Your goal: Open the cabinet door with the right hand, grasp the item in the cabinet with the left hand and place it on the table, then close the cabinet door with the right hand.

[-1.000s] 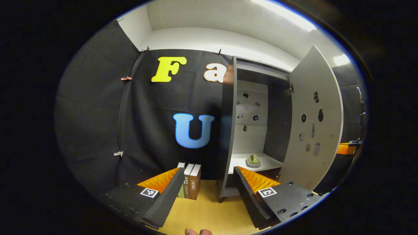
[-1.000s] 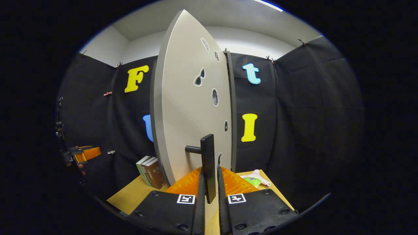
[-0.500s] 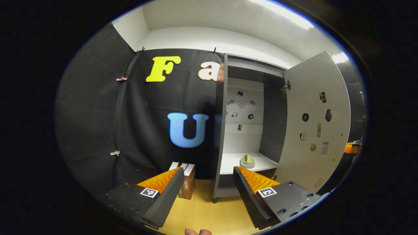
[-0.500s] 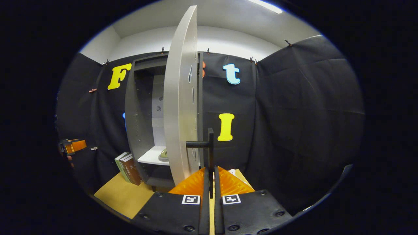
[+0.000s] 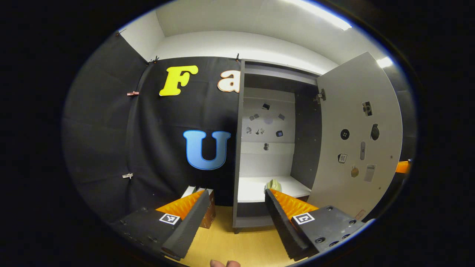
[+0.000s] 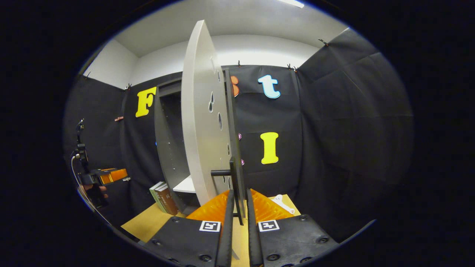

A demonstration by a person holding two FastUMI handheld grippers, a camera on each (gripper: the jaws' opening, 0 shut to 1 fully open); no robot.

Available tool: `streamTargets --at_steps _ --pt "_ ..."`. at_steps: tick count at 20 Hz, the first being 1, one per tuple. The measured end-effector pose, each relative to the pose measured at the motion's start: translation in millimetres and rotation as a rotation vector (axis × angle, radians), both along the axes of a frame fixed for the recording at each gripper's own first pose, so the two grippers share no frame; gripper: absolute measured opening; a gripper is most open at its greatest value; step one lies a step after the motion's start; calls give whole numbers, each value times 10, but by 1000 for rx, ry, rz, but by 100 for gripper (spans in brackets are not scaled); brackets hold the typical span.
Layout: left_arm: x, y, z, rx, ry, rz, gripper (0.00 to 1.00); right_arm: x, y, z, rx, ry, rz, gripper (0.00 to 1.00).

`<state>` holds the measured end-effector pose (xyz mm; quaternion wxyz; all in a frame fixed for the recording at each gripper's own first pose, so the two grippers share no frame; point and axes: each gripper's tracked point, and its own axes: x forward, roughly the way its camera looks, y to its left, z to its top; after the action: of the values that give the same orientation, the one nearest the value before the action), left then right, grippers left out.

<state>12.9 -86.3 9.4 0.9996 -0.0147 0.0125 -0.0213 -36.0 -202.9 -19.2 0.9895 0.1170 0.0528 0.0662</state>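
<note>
The grey cabinet (image 5: 237, 148) stands open, its door (image 5: 358, 137) swung out to the right. A small pale green item (image 5: 273, 184) rests on the white shelf (image 5: 256, 187) inside, partly hidden behind one of my left fingers (image 5: 282, 218). My left gripper (image 5: 233, 222) is open and short of the cabinet, above the table. In the right gripper view the door (image 6: 202, 122) is seen nearly edge on. My right gripper (image 6: 237, 218) is shut on the dark door handle (image 6: 235, 185). The left gripper (image 6: 107, 176) and the hand holding it appear at the far left there.
A few books (image 6: 163, 193) stand on the wooden table (image 5: 237, 244) left of the cabinet. A white and green object (image 6: 282, 203) lies on the table right of the door. Black cloth walls close in the booth.
The door has swung wider open with my right gripper still on its handle. My left gripper has shifted so the cabinet interior faces it more squarely, and the green item is now half hidden by a finger.
</note>
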Motion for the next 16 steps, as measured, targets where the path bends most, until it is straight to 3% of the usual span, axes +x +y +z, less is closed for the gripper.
streamTargets --at_steps 1,2,6,10,16 --pt "31 -62 17 1 -2 -3 95 14 -180 -19 -11 -8 -41 32" --pt "58 -124 29 2 -3 -7 95 43 -350 -42 -21 -15 -86 34" --pt "209 -363 55 24 -7 -10 94 133 -855 -263 -104 -5 -229 99" --pt "466 -665 -16 43 -3 -41 94 214 -939 -431 -190 -11 -231 98" --pt "1051 -1115 -234 -11 50 -109 93 410 -1113 -569 -164 -8 -215 98"
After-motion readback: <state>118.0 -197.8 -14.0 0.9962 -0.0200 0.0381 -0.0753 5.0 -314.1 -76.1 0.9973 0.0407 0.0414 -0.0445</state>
